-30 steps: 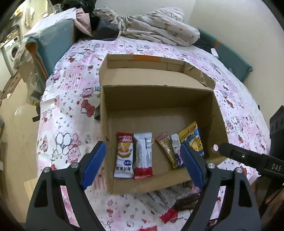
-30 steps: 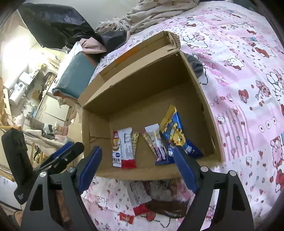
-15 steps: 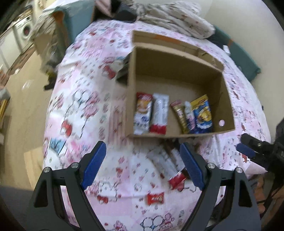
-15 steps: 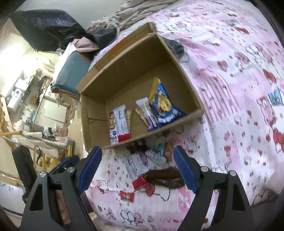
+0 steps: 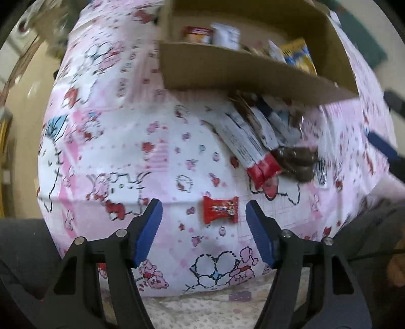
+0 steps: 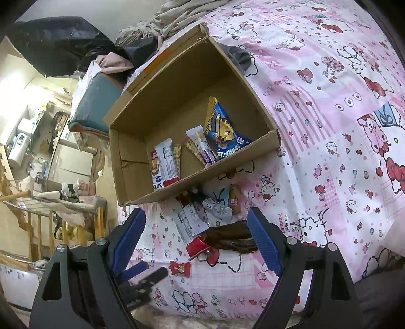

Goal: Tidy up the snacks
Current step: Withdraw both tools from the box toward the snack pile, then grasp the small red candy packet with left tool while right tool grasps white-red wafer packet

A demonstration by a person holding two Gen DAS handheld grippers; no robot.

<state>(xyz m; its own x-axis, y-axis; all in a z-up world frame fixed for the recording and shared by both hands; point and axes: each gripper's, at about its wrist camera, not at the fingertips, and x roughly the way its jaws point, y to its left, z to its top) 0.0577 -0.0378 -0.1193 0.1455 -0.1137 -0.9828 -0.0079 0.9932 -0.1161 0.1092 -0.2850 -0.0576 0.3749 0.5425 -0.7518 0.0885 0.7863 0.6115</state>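
A small red candy [image 5: 220, 209] lies on the pink cartoon bedsheet [image 5: 126, 151], just ahead of my left gripper [image 5: 203, 227]. That gripper points steeply down, its jaws closing, and the blue pads stand clear of the candy on both sides. A loose pile lies in front of the cardboard box [image 5: 227, 70]: a white-and-red bar [image 5: 248, 146] and a brown packet [image 5: 296, 159]. My right gripper [image 6: 197, 231] hangs open and empty above this pile [image 6: 215, 227]. Below it are the candy [image 6: 180, 268] and my left gripper's fingers [image 6: 141, 275]. Several snacks lie in the box [image 6: 202, 177], among them a blue-yellow bag [image 6: 222, 131].
The bed's front edge drops off just below the candy [image 5: 177, 291]. The box's front wall stands behind the pile. A teal cushion [image 6: 93, 101], crumpled bedding [image 6: 182, 15] and dark bags sit at the far end. Furniture and a drying rack [image 6: 38, 215] stand left of the bed.
My left gripper has swung back from the box and down to the bed's front edge, over the red candy, and its jaws have narrowed. The right gripper drew back from the box, then held still.
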